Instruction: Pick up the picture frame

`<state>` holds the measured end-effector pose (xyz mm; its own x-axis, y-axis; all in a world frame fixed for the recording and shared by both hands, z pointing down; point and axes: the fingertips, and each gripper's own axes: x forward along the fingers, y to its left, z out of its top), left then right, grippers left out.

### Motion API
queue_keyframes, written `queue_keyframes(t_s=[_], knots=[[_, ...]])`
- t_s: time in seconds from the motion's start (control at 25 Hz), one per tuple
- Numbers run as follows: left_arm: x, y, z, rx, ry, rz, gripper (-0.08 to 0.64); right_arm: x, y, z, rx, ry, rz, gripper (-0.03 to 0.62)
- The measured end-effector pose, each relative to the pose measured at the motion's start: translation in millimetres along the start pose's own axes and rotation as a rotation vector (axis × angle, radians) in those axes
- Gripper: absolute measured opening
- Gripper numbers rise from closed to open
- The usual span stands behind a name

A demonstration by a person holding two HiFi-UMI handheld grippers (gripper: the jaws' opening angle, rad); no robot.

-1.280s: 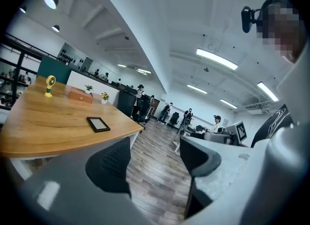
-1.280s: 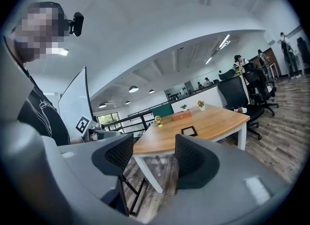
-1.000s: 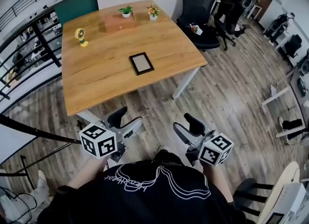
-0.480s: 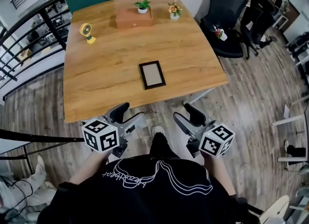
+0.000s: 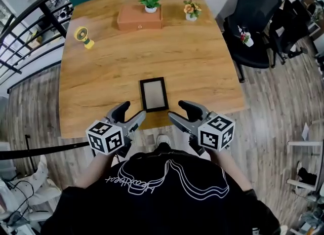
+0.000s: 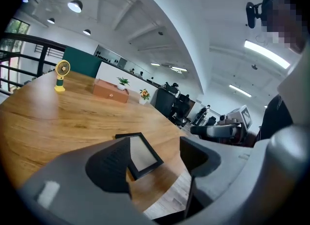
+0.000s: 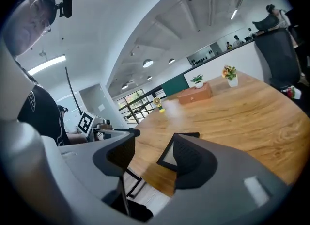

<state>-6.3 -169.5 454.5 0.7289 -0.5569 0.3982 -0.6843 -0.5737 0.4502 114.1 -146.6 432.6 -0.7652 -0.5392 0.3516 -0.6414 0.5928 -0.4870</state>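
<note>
Early in the task: no grasp yet, nothing lifted. Lying flat on the wooden worktop [image 5: 101, 77], close to its near edge, the picture frame [image 5: 154, 94], dark-bordered and pale inside, touched by nothing. Just left of the frame and a little nearer the person, the left hand-held gripper [image 5: 130, 113], jaws spread wide, with only the frame's corner and bare wood showing through the gap in the left gripper view. Just right of the frame, the right hand-held gripper [image 5: 176, 110], likewise parted and holding nothing, with the frame's near corner showing beside one jaw in the right gripper view. Both hovering about the worktop's near edge, flanking the frame, apart from it. Well beyond the frame, toward the far side: a yellow fan [image 5: 84, 37] off to the far left, a brown box [image 5: 139, 17] with a small green plant [image 5: 151, 3] at its far edge, a flowering pot [image 5: 191, 8] off to the far right; none in the way. Left to do, by the look of it: bring a pair of jaws down over an edge of the frame, close on it, lift it clear of the wood. Thin and flat, so probably awkward to get a jaw under; sliding it toward the near edge perhaps an easier start.
</note>
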Motion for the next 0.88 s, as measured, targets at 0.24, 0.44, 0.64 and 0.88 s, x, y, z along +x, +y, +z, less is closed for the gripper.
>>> queue_keyframes(t_s=[0.24,0.44,0.64,0.88], knots=[[23.4,30.6,-5.6,-0.022,0.037,0.073,0.299,35.6,-34.0,-7.3,0.025,0.102,0.033,0.251],[35.6,54.0,-11.4,-0.056,0.08,0.085,0.299,61.9,-57.6,-19.2,0.057,0.168,0.004,0.242],[42.4,68.0,-24.6,-0.082,0.154,0.064,0.298,86.1,-77.5,-33.2,0.114,0.223,-0.055,0.239],[55.9,84.0,-26.9,-0.1,0.193,0.024,0.298,111.4,-100.4,-47.2,0.159,0.281,-0.134,0.213]])
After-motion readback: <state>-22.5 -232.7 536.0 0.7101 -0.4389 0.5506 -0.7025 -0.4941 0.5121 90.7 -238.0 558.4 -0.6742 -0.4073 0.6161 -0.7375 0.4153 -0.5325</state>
